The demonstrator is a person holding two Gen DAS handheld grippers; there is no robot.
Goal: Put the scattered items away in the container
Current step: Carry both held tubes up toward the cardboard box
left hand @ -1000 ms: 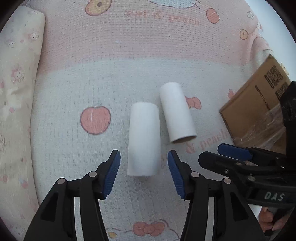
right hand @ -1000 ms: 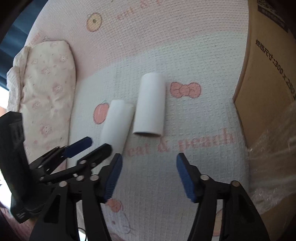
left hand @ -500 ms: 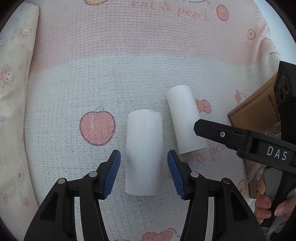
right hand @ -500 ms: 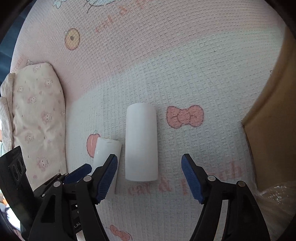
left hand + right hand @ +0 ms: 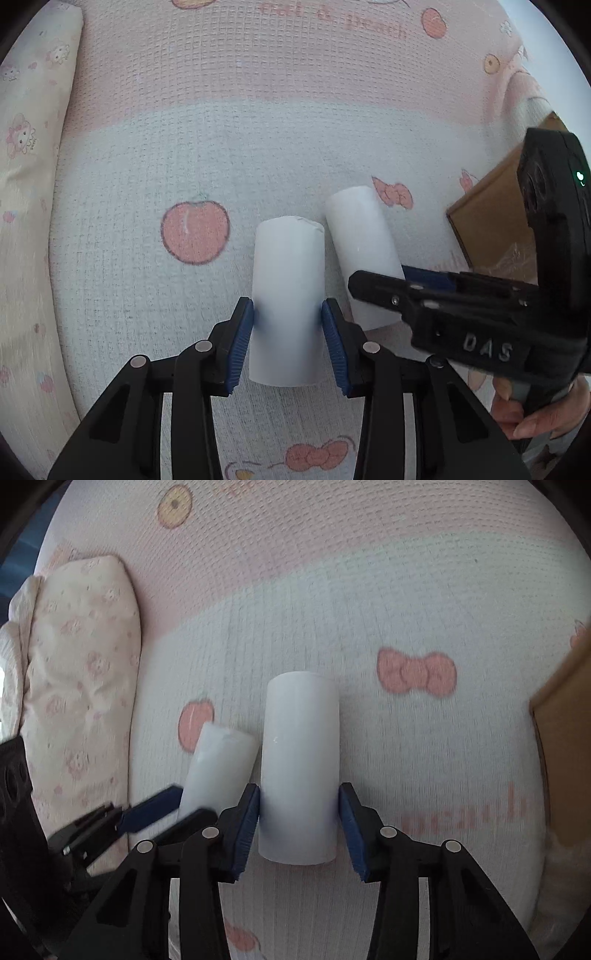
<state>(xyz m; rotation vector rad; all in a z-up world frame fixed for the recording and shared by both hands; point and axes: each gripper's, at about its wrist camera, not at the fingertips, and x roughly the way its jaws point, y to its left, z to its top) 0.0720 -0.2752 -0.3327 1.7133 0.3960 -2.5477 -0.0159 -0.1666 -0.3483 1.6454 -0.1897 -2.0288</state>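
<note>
Your left hand-held gripper (image 5: 287, 332) has its blue pads (image 5: 240, 339) pressed against both sides of the left paper roll (image 5: 288, 280), which lies on the bed blanket (image 5: 258, 147) just right of a printed peach. The jaws are closed to the roll's width, gripping its near half.

Your right hand-held gripper (image 5: 300, 818) straddles the right paper roll (image 5: 300, 753). Its left pad (image 5: 248, 823) touches the roll's side; the right pad looks to sit at the other side, though contact there is hard to judge, so you cannot tell whether it has a firm hold. The two white rolls lie side by side, close together, the right one reaching farther from you.

The cardboard box (image 5: 491, 218) stands to the right of both rolls, with clear plastic wrap at its near edge. A patterned pillow (image 5: 77, 672) lies along the blanket's left side.
</note>
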